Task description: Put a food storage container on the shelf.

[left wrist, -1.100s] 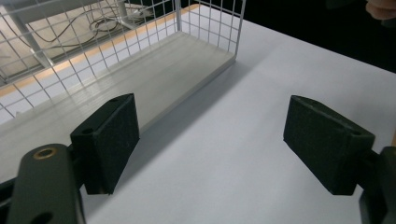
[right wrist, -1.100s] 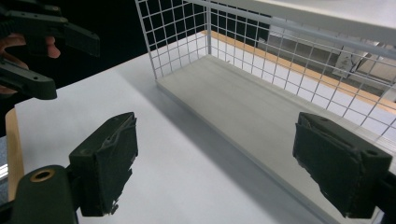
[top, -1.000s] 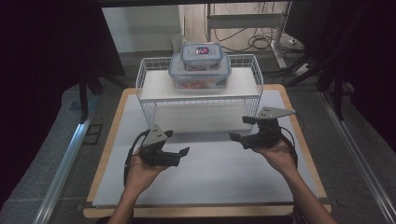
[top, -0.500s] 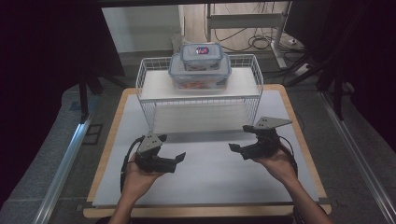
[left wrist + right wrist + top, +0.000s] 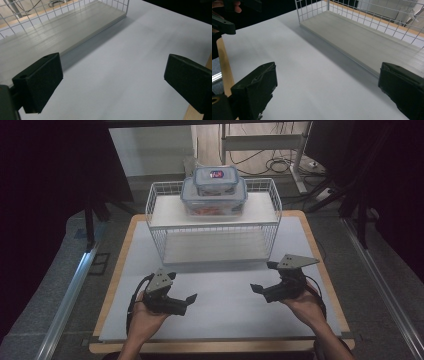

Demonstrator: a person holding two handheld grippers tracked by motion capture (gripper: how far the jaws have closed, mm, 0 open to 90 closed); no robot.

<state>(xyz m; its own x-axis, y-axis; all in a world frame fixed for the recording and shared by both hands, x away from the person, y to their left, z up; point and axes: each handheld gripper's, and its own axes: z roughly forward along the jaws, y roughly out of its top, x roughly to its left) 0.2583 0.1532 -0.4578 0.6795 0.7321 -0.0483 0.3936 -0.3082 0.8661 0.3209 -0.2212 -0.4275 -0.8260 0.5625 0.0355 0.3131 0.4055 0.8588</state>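
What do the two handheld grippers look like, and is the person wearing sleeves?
Both the left gripper and the right gripper are black, each with two blocky rectangular jaw pads and a grey three-cornered plate on top. A black cable loops from the left one by the wrist. The forearms are bare, with no sleeves in view.

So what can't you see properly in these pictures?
- Larger box, high view: something reddish inside, too blurred through the lid to tell what.
- Small box stacked on it, high view: the red and blue lid label is too small to read.
- Right tool, left tool, high view: their cables run behind the hands.
- Wire rack, left gripper view: its top shelf is cut off by the upper edge.
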